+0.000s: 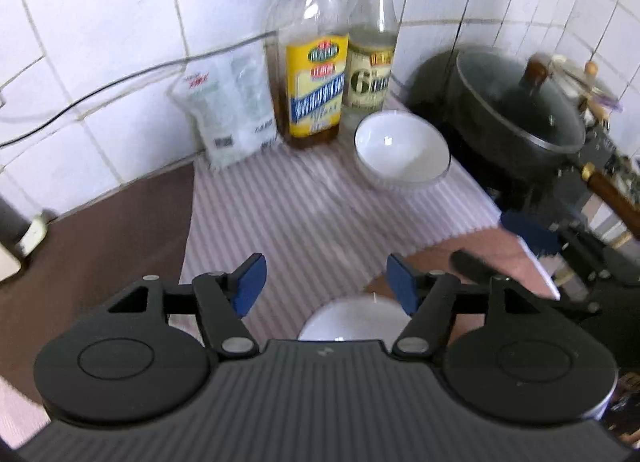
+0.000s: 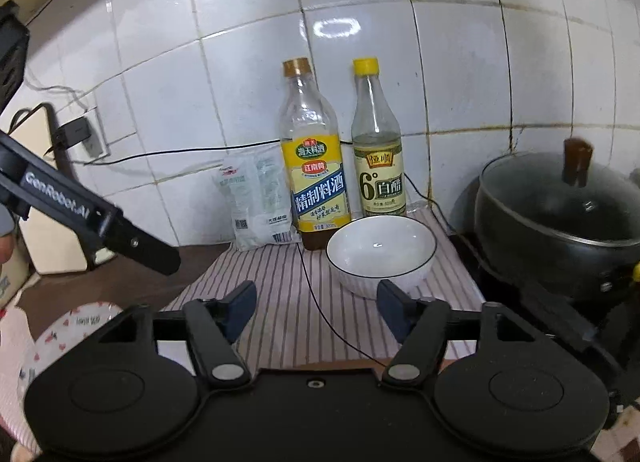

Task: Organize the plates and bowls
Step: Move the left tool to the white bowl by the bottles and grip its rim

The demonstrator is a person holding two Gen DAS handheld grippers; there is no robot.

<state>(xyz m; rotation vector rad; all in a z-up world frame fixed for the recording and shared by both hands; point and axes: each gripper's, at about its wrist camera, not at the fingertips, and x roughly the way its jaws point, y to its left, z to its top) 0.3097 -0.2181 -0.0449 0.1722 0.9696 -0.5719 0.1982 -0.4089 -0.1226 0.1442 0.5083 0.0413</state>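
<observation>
A white bowl with a dark rim stands on the striped cloth near the two bottles; it also shows in the right wrist view. A second white dish lies close under my left gripper, which is open and empty above the cloth. My right gripper is open and empty, just in front of the bowl. A patterned plate lies at the lower left of the right wrist view. The left gripper's body shows at the left there.
A cooking wine bottle, a vinegar bottle and a white bag stand against the tiled wall. A dark lidded pot sits on the stove at the right. A thin black cable runs across the cloth. Brown counter lies left.
</observation>
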